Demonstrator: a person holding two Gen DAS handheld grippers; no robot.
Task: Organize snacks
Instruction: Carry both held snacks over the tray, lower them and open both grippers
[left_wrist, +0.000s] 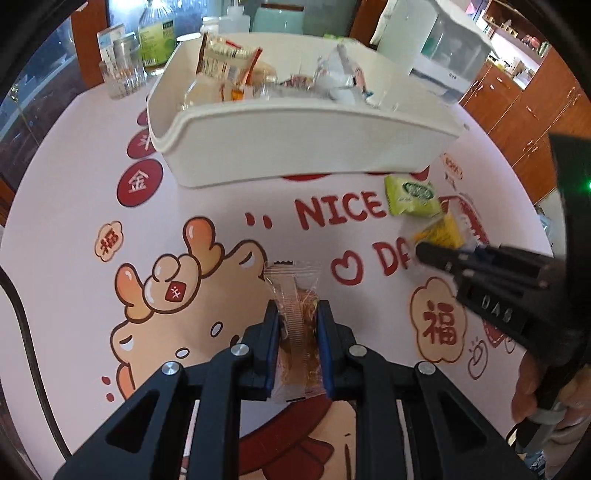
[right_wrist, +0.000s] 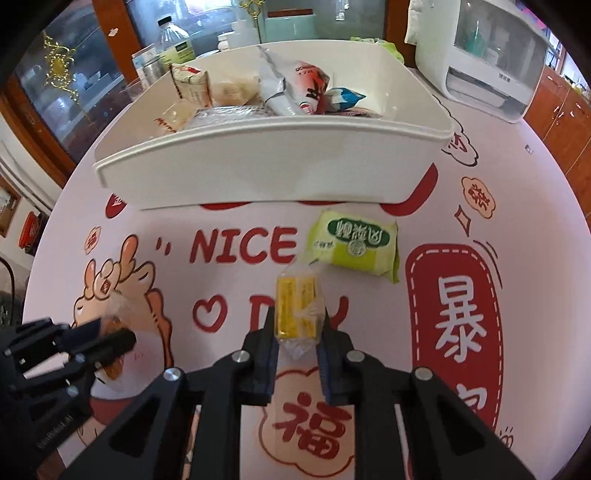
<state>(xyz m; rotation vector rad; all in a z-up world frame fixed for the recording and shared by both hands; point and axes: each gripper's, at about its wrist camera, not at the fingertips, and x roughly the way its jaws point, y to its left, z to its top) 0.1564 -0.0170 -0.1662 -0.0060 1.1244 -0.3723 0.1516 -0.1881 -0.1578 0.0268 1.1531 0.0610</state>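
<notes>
Left gripper (left_wrist: 297, 325) clamps your clear-wrapped brown snack (left_wrist: 295, 295) | right gripper (right_wrist: 300, 332) apparently pinches yellow candy (right_wrist: 297, 310) | white bin (left_wrist: 295, 147) straight ahead of both, left nearer.

Left gripper (left_wrist: 297, 325) jaws clamping brown snack packet (left_wrist: 295, 314), white bin (left_wrist: 295, 144) beyond

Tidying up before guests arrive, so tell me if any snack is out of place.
One is: the green packet lies loose on the table, in front of the white bin rather than in it. The left gripper holds a brown snack, the right gripper a yellow one.
</notes>
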